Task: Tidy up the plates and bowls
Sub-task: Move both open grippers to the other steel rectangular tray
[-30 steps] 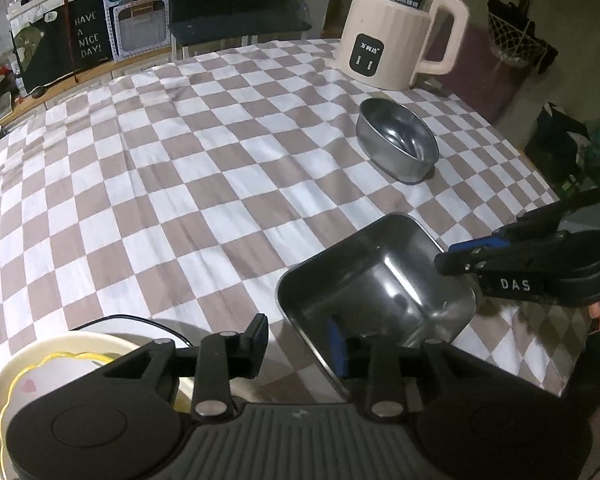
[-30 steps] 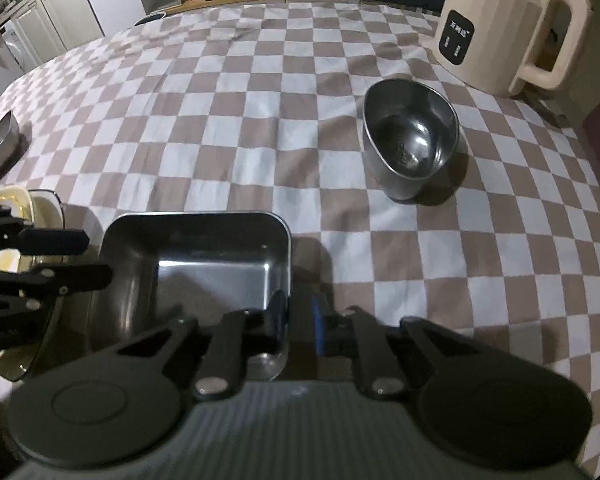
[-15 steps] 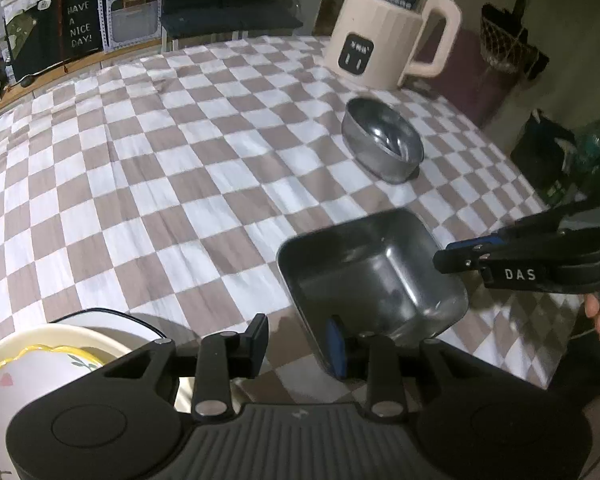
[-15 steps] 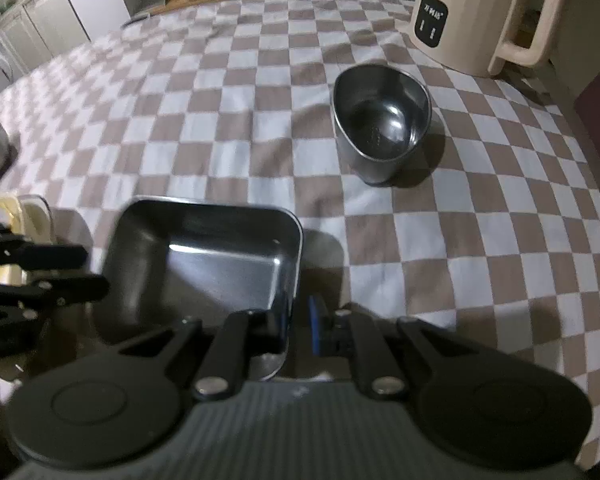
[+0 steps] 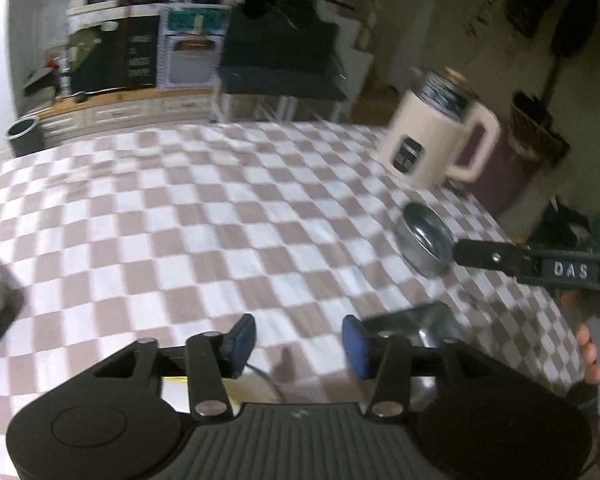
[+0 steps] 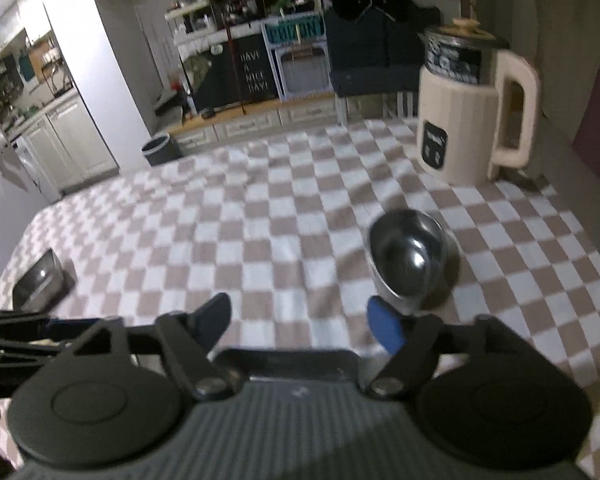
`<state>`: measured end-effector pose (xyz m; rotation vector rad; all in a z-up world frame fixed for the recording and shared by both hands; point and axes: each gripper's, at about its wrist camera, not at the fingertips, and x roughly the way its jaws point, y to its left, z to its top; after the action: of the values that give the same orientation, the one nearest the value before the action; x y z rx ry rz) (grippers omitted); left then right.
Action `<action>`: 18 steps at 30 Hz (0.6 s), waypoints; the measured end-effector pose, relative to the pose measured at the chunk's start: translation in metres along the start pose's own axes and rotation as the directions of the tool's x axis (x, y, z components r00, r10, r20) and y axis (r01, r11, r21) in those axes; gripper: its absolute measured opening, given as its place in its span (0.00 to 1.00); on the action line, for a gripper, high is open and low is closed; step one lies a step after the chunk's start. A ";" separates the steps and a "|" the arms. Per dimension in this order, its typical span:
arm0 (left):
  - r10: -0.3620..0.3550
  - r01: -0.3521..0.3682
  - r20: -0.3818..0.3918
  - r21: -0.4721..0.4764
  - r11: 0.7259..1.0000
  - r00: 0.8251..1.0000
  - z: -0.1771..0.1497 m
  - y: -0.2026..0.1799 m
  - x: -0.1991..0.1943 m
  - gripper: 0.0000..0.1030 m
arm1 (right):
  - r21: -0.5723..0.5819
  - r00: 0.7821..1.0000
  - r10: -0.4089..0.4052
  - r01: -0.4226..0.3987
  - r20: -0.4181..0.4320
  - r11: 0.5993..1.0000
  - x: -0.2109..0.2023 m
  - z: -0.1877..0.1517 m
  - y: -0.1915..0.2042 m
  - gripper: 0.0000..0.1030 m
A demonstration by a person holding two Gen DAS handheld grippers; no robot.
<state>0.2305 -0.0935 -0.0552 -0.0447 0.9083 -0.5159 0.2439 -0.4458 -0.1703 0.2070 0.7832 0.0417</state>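
Both grippers have let go of the square steel tray (image 5: 428, 322), now half hidden behind the left gripper (image 5: 298, 338), jaws apart. Right gripper (image 6: 300, 318) gapes empty. Oval steel bowl (image 6: 410, 258) sits near the bench's right edge, before the cream kettle (image 6: 474, 120).

I can read "DAS" in pale letters on the side of my right gripper (image 5: 456, 256), and "HAVE A NICE DAY!" chalked on the blackboard (image 6: 256, 74) past the table, while the kettle's (image 6: 470, 120) labels stay too blurred.
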 end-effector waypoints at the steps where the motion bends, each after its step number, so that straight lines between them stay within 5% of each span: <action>1: 0.008 -0.008 0.011 -0.022 1.000 1.000 0.001 0.009 -0.005 0.55 | -0.008 1.000 0.003 -0.003 0.011 1.000 0.002 0.002 0.006 0.86; 4: 0.049 -0.045 0.055 -0.074 0.996 0.997 0.004 0.037 -0.022 0.74 | -0.036 0.999 0.017 -0.015 0.044 0.999 0.013 0.010 0.031 0.98; 9: 0.141 -0.121 0.110 -0.167 0.979 0.984 -0.001 0.087 -0.045 0.91 | -0.067 0.997 0.053 -0.049 0.061 0.997 0.032 0.017 0.070 0.99; 18: 0.302 -0.245 0.117 -0.351 0.904 0.946 -0.018 0.178 -0.071 0.99 | -0.158 0.988 0.148 -0.142 0.030 0.977 0.084 0.034 0.155 1.00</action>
<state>0.2538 0.0973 -0.0581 -0.2605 0.8104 -0.0885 0.3341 -0.2906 -0.1744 0.1160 0.7183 0.2353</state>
